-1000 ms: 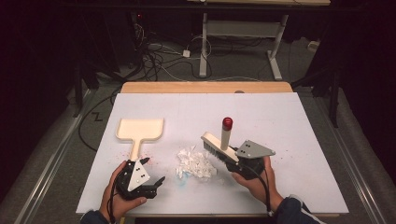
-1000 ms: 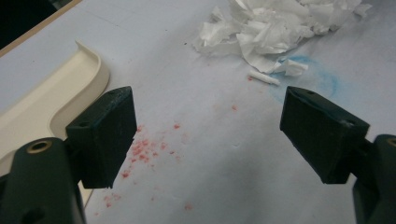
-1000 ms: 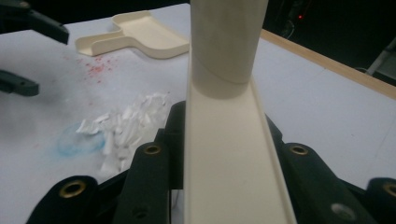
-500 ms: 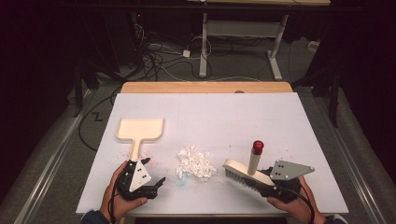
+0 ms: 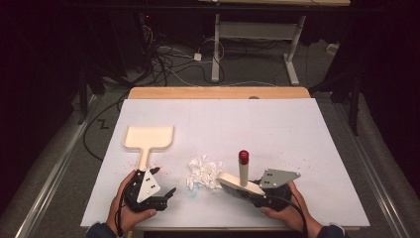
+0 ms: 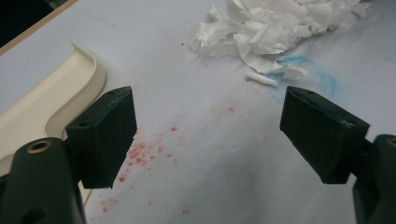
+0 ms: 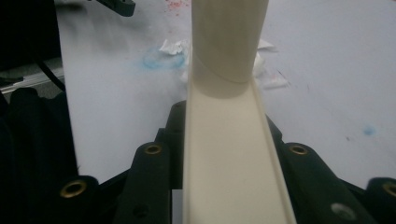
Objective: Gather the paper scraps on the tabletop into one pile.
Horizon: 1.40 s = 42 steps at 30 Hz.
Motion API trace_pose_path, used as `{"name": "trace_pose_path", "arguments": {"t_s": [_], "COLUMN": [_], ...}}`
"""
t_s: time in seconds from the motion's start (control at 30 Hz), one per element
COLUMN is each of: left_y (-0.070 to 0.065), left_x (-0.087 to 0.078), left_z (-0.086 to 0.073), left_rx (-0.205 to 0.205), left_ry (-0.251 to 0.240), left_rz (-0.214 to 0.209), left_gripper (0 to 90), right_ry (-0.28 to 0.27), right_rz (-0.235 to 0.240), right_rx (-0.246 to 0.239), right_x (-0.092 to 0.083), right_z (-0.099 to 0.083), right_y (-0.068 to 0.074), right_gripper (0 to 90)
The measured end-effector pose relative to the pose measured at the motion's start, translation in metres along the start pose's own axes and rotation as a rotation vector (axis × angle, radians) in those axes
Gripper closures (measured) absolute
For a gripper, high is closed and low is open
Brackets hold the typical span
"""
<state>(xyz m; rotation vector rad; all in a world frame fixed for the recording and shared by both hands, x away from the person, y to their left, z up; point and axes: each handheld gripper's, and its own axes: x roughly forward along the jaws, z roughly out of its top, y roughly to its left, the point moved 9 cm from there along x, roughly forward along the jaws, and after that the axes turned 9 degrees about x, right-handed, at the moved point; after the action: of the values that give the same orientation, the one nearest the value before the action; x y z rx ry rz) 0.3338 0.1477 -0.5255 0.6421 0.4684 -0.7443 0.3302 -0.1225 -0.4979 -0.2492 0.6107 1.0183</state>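
Torn white tissue scraps (image 5: 204, 172) heaped mid-table on the white sheet (image 5: 297, 134): featherlight, soft, apt to scatter, so better swept than pinched. Just left of the cream plastic brush with red-tipped handle (image 5: 241, 181), bristle edge touching the heap. Brush clamped firmly in right gripper (image 5: 260, 194). Left gripper (image 6: 205, 135) gaping, empty, beside the cream plastic dustpan (image 5: 147, 138), well left of the scraps.

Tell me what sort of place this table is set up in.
Probably a lab or recording workshop: a white-covered table in a dark room, loose cables on the floor behind it, and a metal desk frame beyond.
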Motion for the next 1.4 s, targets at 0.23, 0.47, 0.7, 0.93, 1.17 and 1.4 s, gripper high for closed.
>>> {"name": "trace_pose_path", "arguments": {"t_s": [0.23,0.47,0.7,0.93,1.17,1.4], "left_y": [0.0,0.001,0.003,0.002,0.002,0.0], "left_x": [0.0,-0.002,-0.002,0.0,0.001,0.001], "left_z": [-0.001,-0.002,-0.001,-0.001,-0.003,-0.002], "left_rx": [0.0,-0.001,-0.005,-0.003,-0.004,-0.003], "left_ry": [0.001,-0.002,0.0,0.0,0.004,0.003], "left_rz": [0.0,0.004,0.012,0.006,0.005,0.0], "left_gripper": [17.9,17.9,17.9,17.9,17.9,17.9], "right_ry": [-0.05,-0.092,-0.189,-0.162,-0.122,-0.121], "right_rz": [-0.016,0.015,-0.055,-0.247,-0.301,-0.207], "right_rx": [-0.043,-0.036,0.01,-0.023,-0.033,-0.053], "right_x": [0.022,-0.001,-0.011,0.034,0.076,0.092], "right_z": [0.024,0.034,0.053,0.057,0.053,0.059], "right_y": [-0.001,0.0,-0.017,-0.05,-0.059,-0.029], "right_gripper": [68.2,68.1,68.1,68.2,68.2,68.1]}}
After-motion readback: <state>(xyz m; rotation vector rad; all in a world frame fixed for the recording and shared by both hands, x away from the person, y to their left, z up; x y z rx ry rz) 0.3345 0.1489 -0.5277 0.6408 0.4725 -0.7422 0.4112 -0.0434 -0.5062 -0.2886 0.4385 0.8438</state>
